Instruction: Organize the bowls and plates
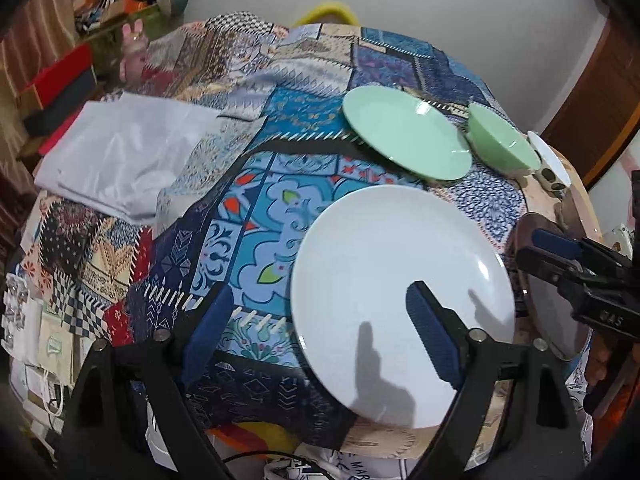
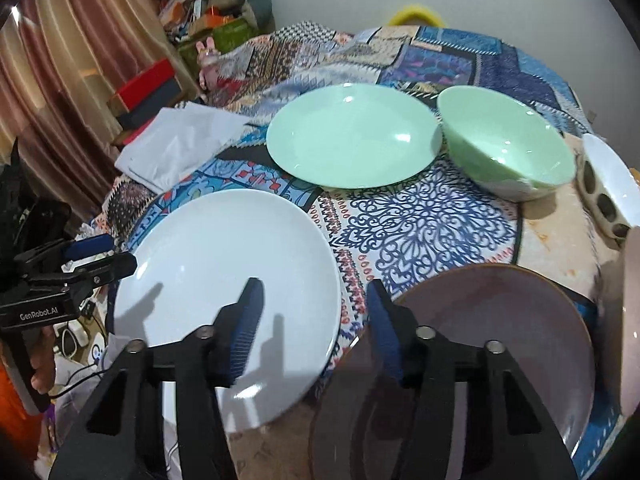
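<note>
A large white plate (image 1: pixel 400 280) (image 2: pixel 224 280) lies near the table's front edge. Behind it are a green plate (image 1: pixel 404 132) (image 2: pixel 352 136) and a green bowl (image 1: pixel 502 142) (image 2: pixel 504 144). A white bowl with dark spots (image 1: pixel 552 168) (image 2: pixel 608 188) sits at the far right. A mauve plate (image 2: pixel 500 344) (image 1: pixel 552 312) lies front right. My left gripper (image 1: pixel 320 328) is open above the white plate's left edge, holding nothing. My right gripper (image 2: pixel 316 320) is open, hovering between the white and mauve plates.
A patchwork cloth (image 1: pixel 224 216) covers the round table. A folded white cloth (image 1: pixel 128 148) (image 2: pixel 180 144) lies at the left. Boxes and clutter (image 1: pixel 60 76) stand beyond the table's left side by a curtain (image 2: pixel 60 80). A yellow object (image 2: pixel 414 14) shows behind the table.
</note>
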Demonstrator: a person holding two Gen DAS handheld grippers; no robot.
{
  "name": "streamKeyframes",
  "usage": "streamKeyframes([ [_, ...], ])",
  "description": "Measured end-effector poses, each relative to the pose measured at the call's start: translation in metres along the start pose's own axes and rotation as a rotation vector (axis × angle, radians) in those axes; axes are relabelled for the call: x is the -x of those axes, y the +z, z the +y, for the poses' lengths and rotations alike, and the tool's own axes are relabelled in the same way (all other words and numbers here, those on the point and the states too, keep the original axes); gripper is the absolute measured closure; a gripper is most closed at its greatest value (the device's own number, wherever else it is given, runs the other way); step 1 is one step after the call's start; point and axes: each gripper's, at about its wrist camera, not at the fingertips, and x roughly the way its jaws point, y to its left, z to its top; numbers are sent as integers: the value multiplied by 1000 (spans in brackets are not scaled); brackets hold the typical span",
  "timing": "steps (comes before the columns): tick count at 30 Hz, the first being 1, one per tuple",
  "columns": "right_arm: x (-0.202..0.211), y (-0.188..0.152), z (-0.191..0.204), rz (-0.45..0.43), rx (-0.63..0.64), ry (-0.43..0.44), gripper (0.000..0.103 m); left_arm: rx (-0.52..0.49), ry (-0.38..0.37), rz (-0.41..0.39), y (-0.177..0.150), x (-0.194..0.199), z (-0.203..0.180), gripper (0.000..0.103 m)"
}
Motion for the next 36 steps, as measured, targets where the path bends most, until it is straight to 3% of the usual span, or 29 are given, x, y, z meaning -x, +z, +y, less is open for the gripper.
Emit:
streamKeyframes([
  [8, -18, 0, -2, 70, -5, -8, 73, 41, -30, 52, -8, -17, 16, 57],
  [10, -20, -1, -1, 82, -1, -11, 77, 47, -49, 65, -9, -20, 18, 63],
  [16, -21, -1, 1, 84, -13, -22, 77, 60, -107, 97, -17, -26, 20, 76],
  [20, -20, -3, 6, 82, -19, -2, 77, 66, -125, 97, -17, -25, 22, 82],
  [25, -21, -6, 12, 82, -24, 21, 77, 80, -100, 96, -15, -26, 30, 82],
  [36, -24, -13, 17, 94, -28, 25, 77, 103, -119, 115, -26, -19, 42, 82],
])
